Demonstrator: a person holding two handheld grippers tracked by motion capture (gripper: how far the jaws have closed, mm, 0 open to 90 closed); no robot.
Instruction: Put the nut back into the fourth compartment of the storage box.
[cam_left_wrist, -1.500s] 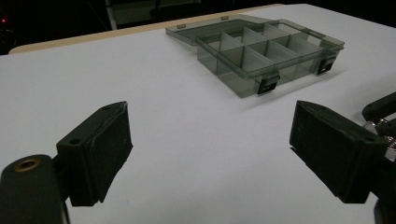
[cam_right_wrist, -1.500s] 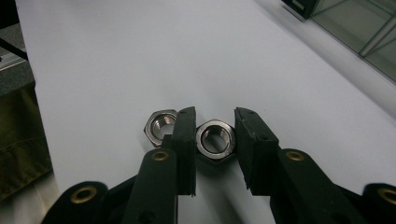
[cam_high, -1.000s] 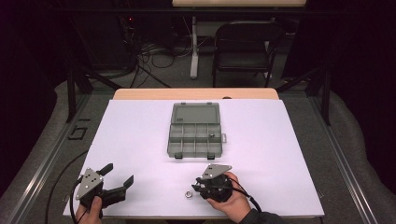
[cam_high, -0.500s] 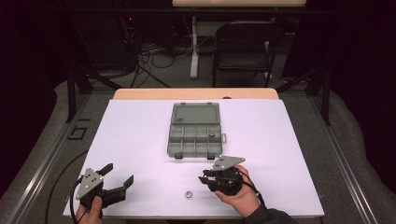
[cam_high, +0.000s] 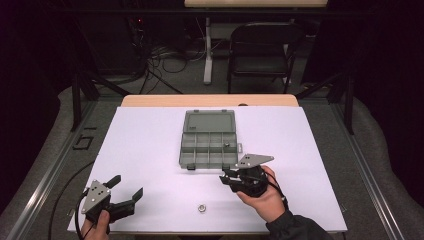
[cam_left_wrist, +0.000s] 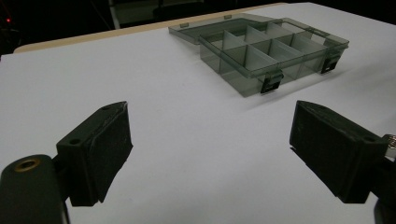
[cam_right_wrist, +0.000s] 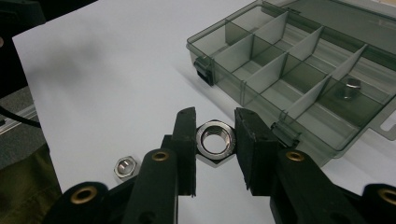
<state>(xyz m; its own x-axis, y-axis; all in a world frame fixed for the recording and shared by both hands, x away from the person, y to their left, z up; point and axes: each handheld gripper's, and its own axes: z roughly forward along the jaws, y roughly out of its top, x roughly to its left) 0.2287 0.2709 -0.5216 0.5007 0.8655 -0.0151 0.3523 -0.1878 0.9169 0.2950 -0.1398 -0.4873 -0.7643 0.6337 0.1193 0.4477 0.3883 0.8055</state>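
While the right gripper (cam_right_wrist: 215, 144) clamps a steel hex nut (cam_right_wrist: 215, 140) between its two black jaws, it hangs above the white table top (cam_high: 145, 145) just short of the near right corner of the grey compartment box (cam_high: 207, 145); the nut sits face-on to the right gripper view, its threaded bore open toward the camera, pinched on two opposite flats; in the high view the same gripper (cam_high: 226, 176) points left and slightly away from the person, its grey three-cornered plate (cam_high: 254, 160) on top and the hand (cam_high: 265, 197) wrapped under it. Beyond the held nut the box stands open, its lid (cam_high: 209, 121) laid flat behind it, the dividers marking out two rows of compartments; a hex bolt (cam_right_wrist: 348, 87) lies in a compartment toward the box's right side, and the others that show look bare. A second hex nut (cam_high: 202, 207) lies loose on the table near the front edge, between the two grippers and apart from both; the right gripper view shows it (cam_right_wrist: 126, 167) just left of the jaws and lower down. At the front left corner the left gripper (cam_high: 129, 189) rests in the person's hand with its jaws spread wide and nothing between them; its own view looks across bare table toward the box (cam_left_wrist: 271, 51).
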